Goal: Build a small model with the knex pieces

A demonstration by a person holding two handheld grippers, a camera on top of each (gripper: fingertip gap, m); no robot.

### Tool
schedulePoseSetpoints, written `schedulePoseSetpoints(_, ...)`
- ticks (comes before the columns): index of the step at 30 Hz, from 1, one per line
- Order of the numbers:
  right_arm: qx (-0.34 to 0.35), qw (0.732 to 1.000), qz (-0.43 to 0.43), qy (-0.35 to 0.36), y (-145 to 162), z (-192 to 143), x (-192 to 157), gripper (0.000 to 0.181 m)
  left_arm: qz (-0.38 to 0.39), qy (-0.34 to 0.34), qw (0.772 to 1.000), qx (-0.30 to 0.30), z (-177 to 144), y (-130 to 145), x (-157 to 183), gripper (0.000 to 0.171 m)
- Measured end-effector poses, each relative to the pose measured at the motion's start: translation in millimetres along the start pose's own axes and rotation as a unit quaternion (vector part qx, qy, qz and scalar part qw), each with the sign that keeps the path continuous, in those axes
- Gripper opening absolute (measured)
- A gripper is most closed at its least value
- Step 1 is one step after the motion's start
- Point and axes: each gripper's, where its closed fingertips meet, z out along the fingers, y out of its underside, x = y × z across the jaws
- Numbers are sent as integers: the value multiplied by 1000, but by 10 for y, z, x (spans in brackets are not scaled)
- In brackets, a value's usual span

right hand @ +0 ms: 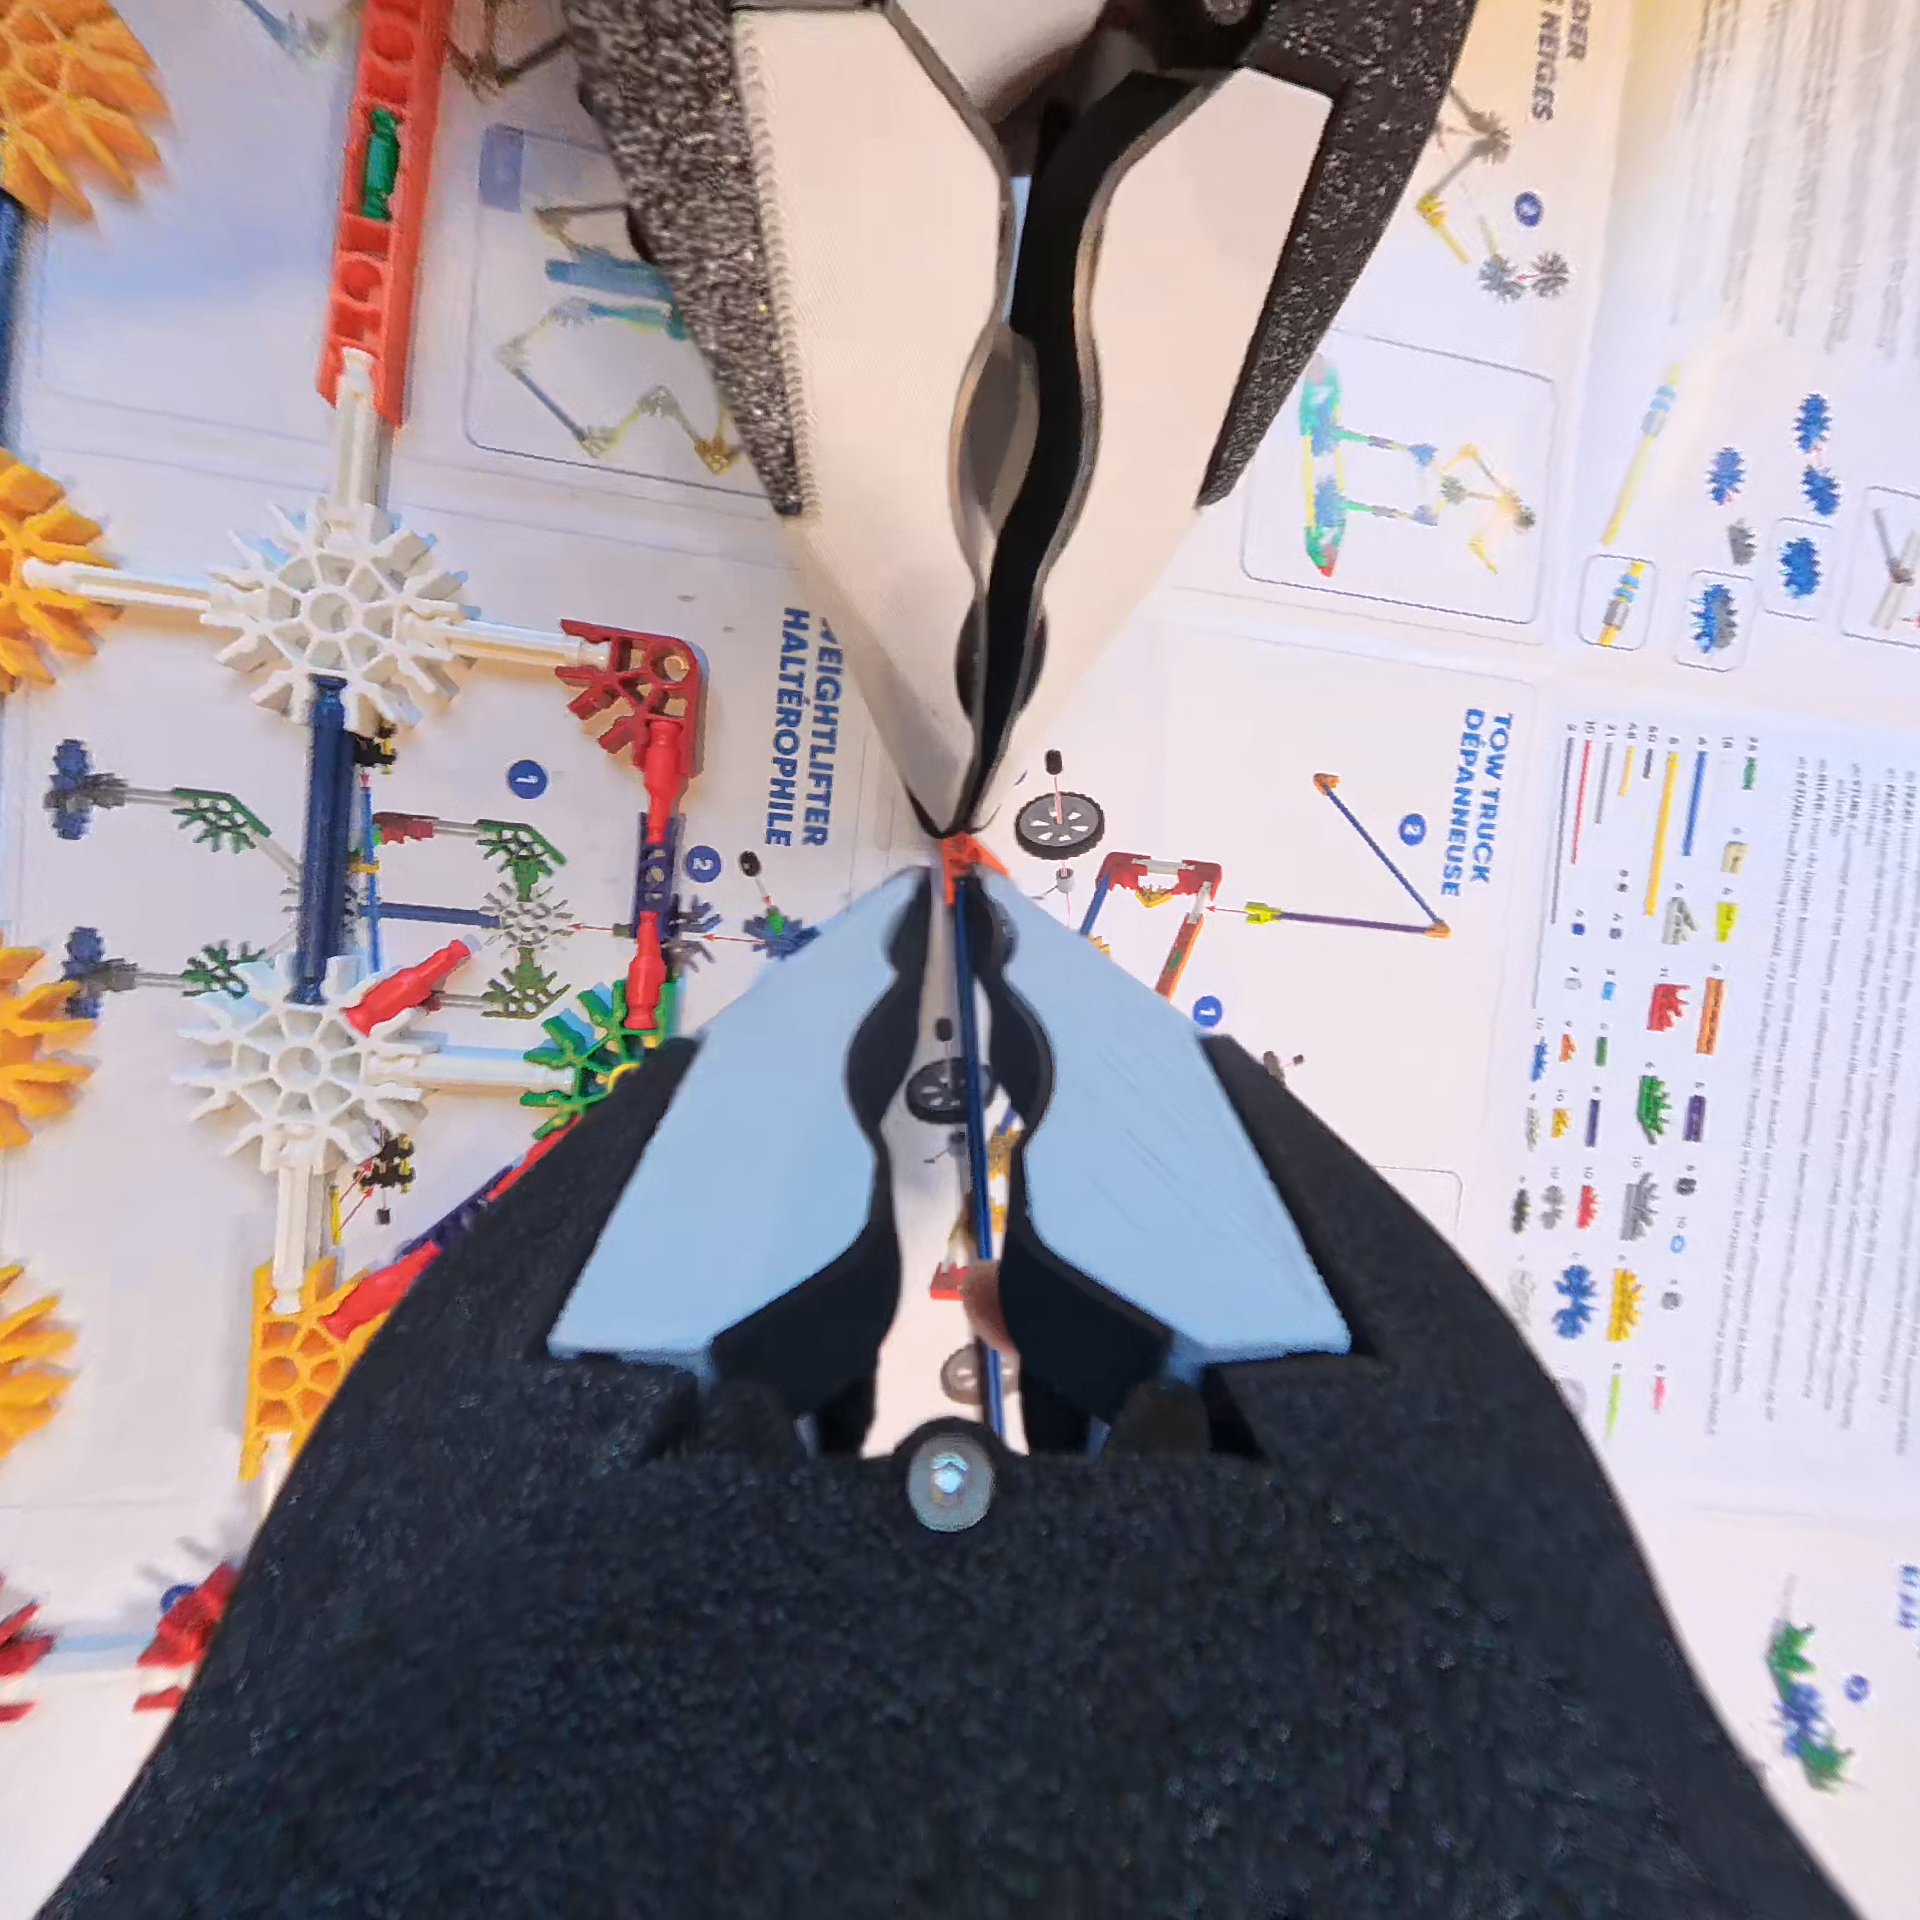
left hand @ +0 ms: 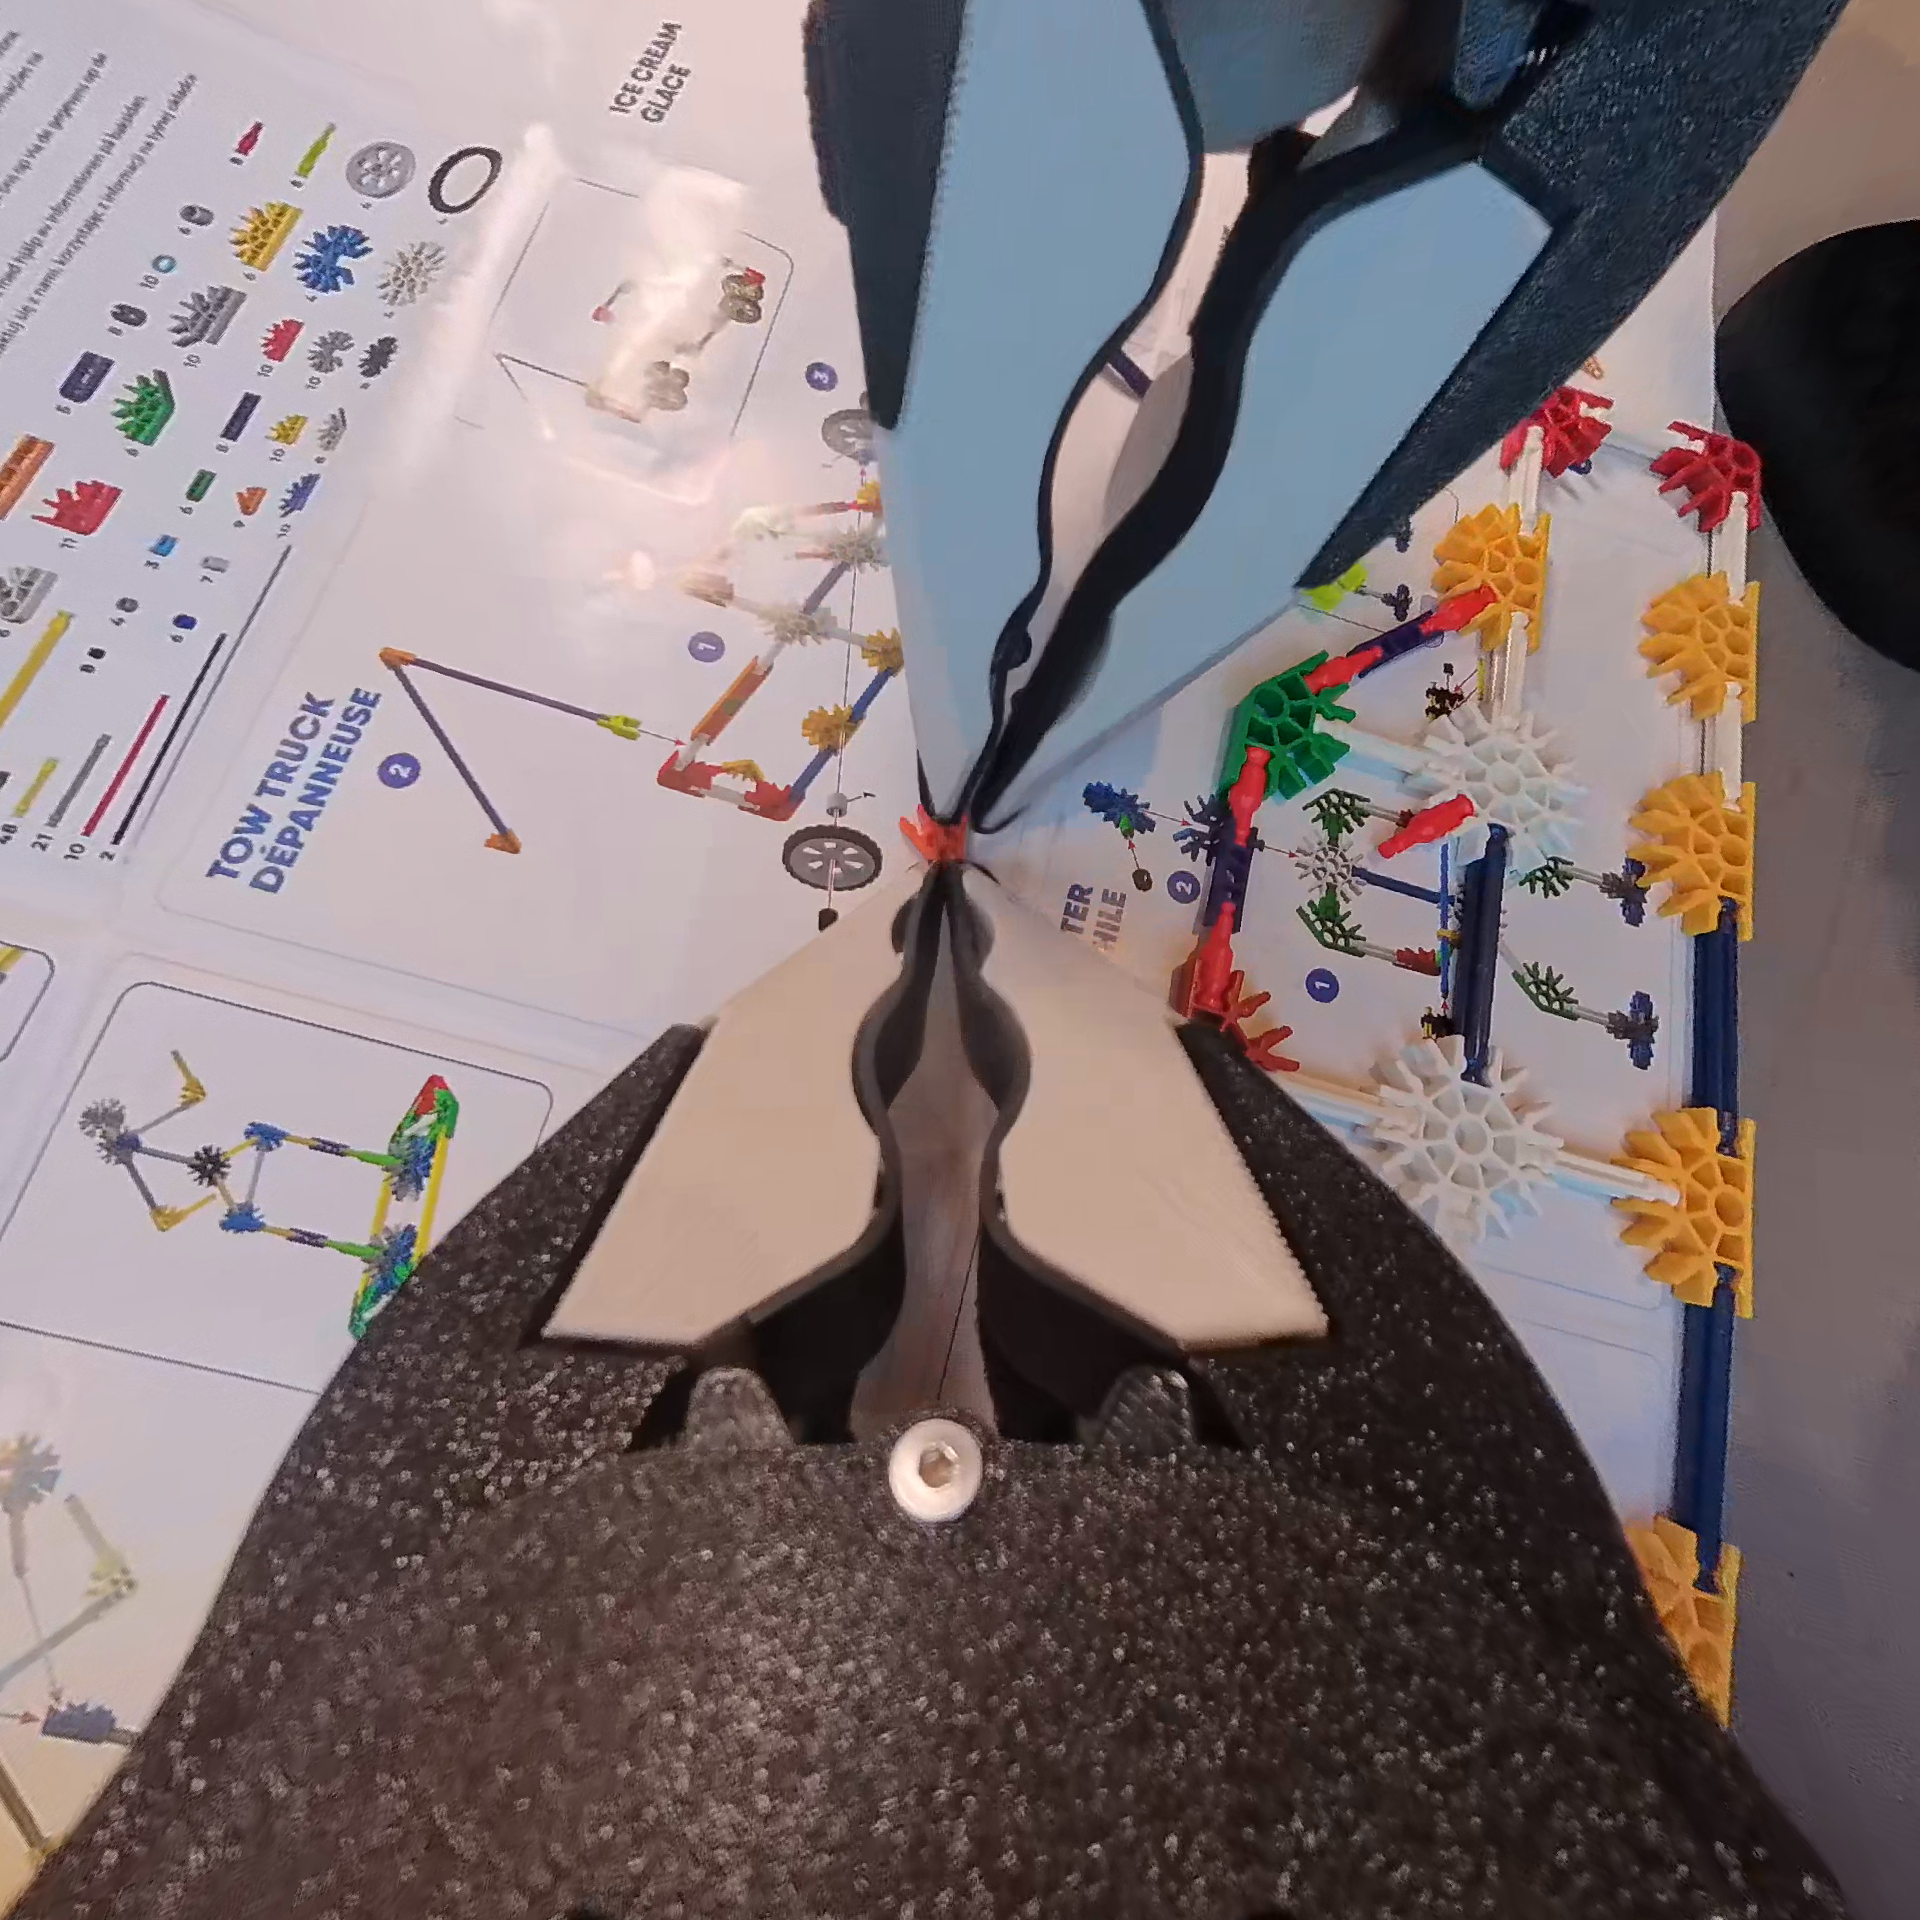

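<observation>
Left tool [left hand: 943,883]: cream plastic fingers in a grainy black speckled shell, wavy black rubber lips pressed together at the tips, clenched on a small orange connector [left hand: 935,834]. Hex-socket screw [left hand: 935,1472] sunk in the shell below the fingers. Right tool [right hand: 956,878]: pale blue fingers in a dark, felt-like shell, tips closed on a thin blue rod [right hand: 975,1091] running back between the fingers; rod's front end seated in the same orange connector [right hand: 966,854]. Tip to tip with the other tool, the small piece caught between both, held above the sheet.

Beneath, covering the surface: a glossy white instruction sheet [left hand: 343,904], creased in panels, printed with coloured part lists and small model diagrams.

From the left wrist view, to the right of the tools: a flat rod-and-connector frame [left hand: 1496,831] lying on the sheet. White snowflake-shaped connectors [left hand: 1501,774], round and toothed; yellow fan-shaped connectors [left hand: 1699,852] lined along the frame's far edge; red corner connectors [left hand: 1709,473] at the top; a green fan connector [left hand: 1288,727] nearest the blue tool; dark blue rods [left hand: 1714,1018] and white rods between them. Past the frame, a dark rounded object [left hand: 1829,447] at the picture's edge, too cropped to tell.

From the right wrist view, the same frame [right hand: 332,831] on the left, with a long red slotted piece [right hand: 379,208] above a white rod.
</observation>
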Motion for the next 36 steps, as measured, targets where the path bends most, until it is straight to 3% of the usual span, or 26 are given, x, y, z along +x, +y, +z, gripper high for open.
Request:
schedulePoseSetpoints(2, 10, 1000, 14, -10, -18, -42, -25, 13, 0, 0, 1000, -1, -1, 0, 1, 0)
schedulePoseSetpoints(7, -2, 1000, 5, -10, -21, -76, 1, 1, 3, -2, 1000, -3, -2, 1, 0, 0)
schedulePoseSetpoints(12, -25, 999, 17, -15, 24, 3, 26, 0, 4, -3, 1000, -3, -2, 0, 0, 0)
schedulePoseSetpoints(15, -30, 996, 67, -48, 25, 9, 4, 0, 4, -3, 1000, -2, -2, 0, -1, 0)
schedulePoseSetpoints(22, -91, 995, -4, -35, 26, 17, -4, 0, -10, 11, 1000, -1, -5, -3, 0, 0)
schedulePoseSetpoints(27, -84, 996, 6, -24, 20, 19, -4, 0, -9, 11, 1000, -3, -4, -3, 0, 0)
schedulePoseSetpoints(30, -43, 999, 25, -6, 16, -3, 25, 0, -8, 6, 1000, -4, -4, -3, 0, 0)
schedulePoseSetpoints(34, 58, 989, 119, 61, -35, -499, 251, 11, -16, 5, 1000, -1, -8, -7, 9, 0)
schedulePoseSetpoints(36, 72, 977, 166, 114, 146, -823, 337, 14, -23, 13, 1000, -1, -15, -14, 37, 6)
